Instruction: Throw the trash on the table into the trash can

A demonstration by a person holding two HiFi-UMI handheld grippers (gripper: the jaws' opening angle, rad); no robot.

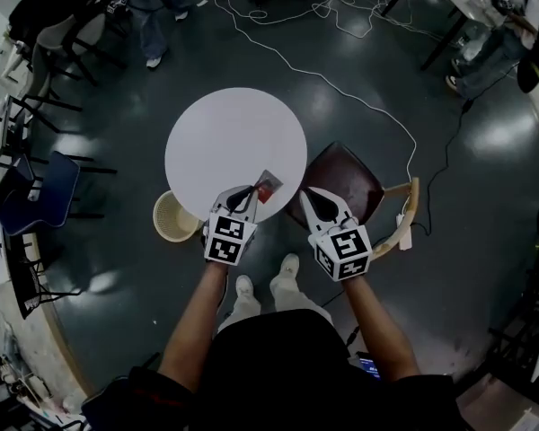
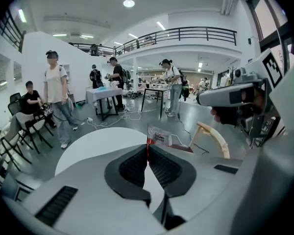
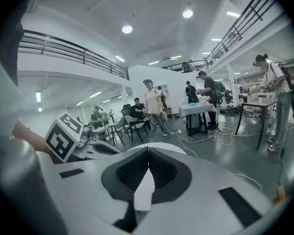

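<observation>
A crumpled clear wrapper with red print (image 1: pixel 267 189) (image 2: pixel 160 137) is pinched by one edge in my left gripper (image 1: pixel 251 192) (image 2: pixel 147 149), whose jaws are shut on it; it hangs over the near rim of the round white table (image 1: pixel 225 133) (image 2: pixel 95 143). Beside it, over the chair, my right gripper (image 1: pixel 308 196) (image 3: pixel 148 151) is shut with nothing between its pads. The trash can (image 1: pixel 172 216), a pale woven basket, stands on the floor at the table's near left, just left of my left gripper. The table top shows no other trash.
A brown-seated chair with a wooden back (image 1: pixel 349 184) (image 2: pixel 213 137) stands right of the table. White cables (image 1: pixel 341 88) trail across the dark floor. Chairs (image 1: pixel 45 191) line the left side; people stand and sit at tables farther back (image 2: pixel 55 99) (image 3: pixel 152 109).
</observation>
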